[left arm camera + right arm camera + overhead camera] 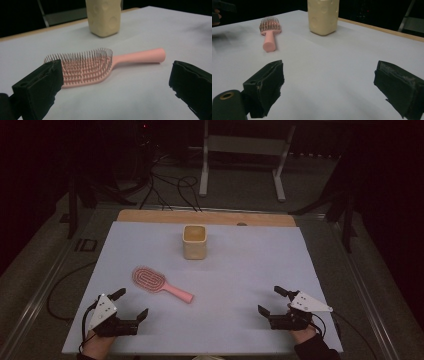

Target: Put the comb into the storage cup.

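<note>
A pink hairbrush (160,283) lies bristles up on the white table sheet (250,270), left of centre, handle pointing right and toward me. Behind it stands a cream square cup (194,241). My left gripper (133,304) rests near the front left edge, open and empty, just short of the brush. In the left gripper view the hairbrush (100,66) lies a little beyond the wide-apart jaws, with the cup (104,16) behind. My right gripper (273,301) rests at the front right, open and empty. Its view shows the hairbrush (270,31) far left and the cup (323,15) ahead.
A wooden strip (205,217) borders the sheet's far edge. Beyond the table lie black cables (170,187) on the floor and a white metal frame (245,155). Dark stands flank the table on both sides.
</note>
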`<state>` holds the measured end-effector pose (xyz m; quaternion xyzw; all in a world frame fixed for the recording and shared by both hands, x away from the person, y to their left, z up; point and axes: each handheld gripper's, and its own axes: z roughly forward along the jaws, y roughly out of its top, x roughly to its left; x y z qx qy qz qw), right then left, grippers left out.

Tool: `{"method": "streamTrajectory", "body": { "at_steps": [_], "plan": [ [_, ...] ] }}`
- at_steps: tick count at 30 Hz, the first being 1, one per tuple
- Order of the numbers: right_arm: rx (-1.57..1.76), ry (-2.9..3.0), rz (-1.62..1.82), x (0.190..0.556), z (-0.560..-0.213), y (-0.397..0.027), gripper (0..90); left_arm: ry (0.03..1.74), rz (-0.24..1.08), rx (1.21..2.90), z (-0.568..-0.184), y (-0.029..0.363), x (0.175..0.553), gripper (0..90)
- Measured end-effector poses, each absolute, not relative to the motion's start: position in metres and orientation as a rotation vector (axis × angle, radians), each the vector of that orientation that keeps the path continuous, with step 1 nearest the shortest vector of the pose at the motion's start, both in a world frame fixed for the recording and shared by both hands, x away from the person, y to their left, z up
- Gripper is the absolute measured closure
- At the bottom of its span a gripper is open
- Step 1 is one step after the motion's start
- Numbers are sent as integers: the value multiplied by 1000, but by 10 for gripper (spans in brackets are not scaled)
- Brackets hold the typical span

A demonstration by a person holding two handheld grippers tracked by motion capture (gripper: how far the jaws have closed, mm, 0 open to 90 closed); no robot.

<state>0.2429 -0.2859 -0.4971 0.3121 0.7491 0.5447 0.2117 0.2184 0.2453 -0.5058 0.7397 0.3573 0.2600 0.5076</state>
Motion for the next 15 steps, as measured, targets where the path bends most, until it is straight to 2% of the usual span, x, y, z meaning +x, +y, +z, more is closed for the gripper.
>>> {"method": "streamTrajectory", "body": {
  "at_steps": [15],
  "plan": [
    [876,2077,1491,243,-500,-288,88,844,619,1797,-505,240,222,2]
  ]
}}
